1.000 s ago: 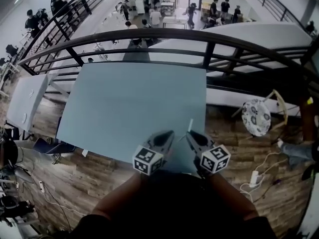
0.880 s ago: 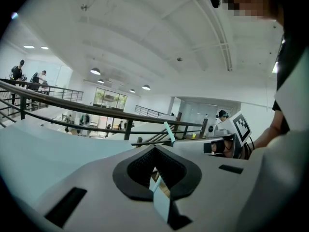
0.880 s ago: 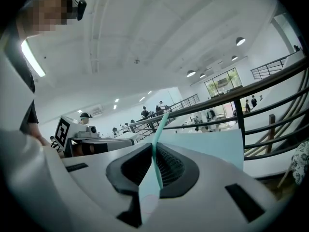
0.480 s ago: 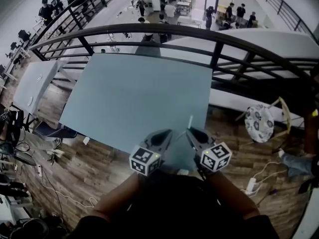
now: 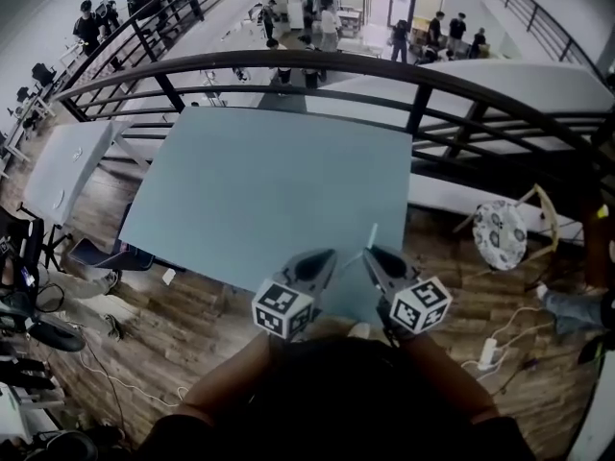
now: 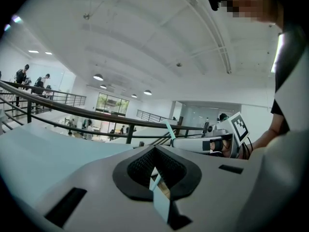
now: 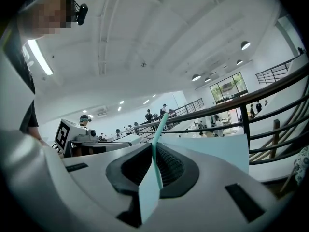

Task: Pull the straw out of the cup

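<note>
- Head view: got both tongs side by side over the near edge of the table [image 5: 259, 181], about the same spot as a second ago, maybe lifted a touch
- Still clamping the straw [image 5: 371, 236] in the right tongs [image 5: 369, 252], jaws almost together with only the straw's width between the pads, same grip as before
- Sticks up and forward out of the jaw tips, over the table edge, touching nothing else
- Nothing in the left tongs [image 5: 327, 255], closed down to a sliver, just floor showing through the slit in the left gripper view
- Can't find a cup in any view, so no idea of its whereabouts
- Looks like mostly head movement otherwise, going by the background sliding around
- Reckon the pull itself is done: straw out and clear, with only carrying it off or setting it down left
- Worth minding that thin grip, easy to let a light straw twist or slip
</note>
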Demonstrator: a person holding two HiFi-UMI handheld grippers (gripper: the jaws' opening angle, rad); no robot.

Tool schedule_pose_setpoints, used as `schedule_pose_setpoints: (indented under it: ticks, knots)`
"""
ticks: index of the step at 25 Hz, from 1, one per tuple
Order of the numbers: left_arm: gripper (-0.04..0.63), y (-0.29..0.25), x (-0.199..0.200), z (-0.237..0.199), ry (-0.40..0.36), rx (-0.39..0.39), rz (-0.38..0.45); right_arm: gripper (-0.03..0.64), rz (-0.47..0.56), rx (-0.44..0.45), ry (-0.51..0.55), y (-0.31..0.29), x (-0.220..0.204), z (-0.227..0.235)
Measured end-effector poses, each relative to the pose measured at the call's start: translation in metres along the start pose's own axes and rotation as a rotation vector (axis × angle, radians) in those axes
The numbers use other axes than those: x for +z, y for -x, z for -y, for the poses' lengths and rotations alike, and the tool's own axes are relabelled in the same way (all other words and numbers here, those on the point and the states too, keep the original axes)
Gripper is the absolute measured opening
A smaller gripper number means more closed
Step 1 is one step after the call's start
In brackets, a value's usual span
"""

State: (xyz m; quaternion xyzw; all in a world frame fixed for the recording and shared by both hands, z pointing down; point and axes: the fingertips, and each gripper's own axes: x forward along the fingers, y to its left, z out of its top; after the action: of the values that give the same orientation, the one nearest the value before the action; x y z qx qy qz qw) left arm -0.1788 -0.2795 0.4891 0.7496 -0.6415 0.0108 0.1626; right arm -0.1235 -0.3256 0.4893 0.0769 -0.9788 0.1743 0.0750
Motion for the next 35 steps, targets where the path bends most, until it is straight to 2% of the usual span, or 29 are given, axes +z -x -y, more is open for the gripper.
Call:
schedule_pose_setpoints:
  ticks: [8, 22, 29, 35]
  knots:
    - [0.014, 0.053, -0.011, -0.008, 0.004, -0.045, -0.012, 0.041, 0.018, -0.033, -0.012, -0.008, -0.019, -0.056]
    - [0.014, 0.158, -0.035, 0.007, -0.004, -0.128, -0.022, 0.041, 0.047, -0.113, -0.018, 0.01, -0.059, -0.158]
    - [0.014, 0.177, -0.048, 0.03, 0.018, -0.138, -0.005, 0.041, 0.042, -0.117, -0.012, 0.038, -0.074, -0.183]
    - [0.014, 0.183, -0.042, 0.06, 0.025, -0.115, 0.021, 0.041, 0.045, -0.071, 0.007, 0.065, -0.068, -0.196]
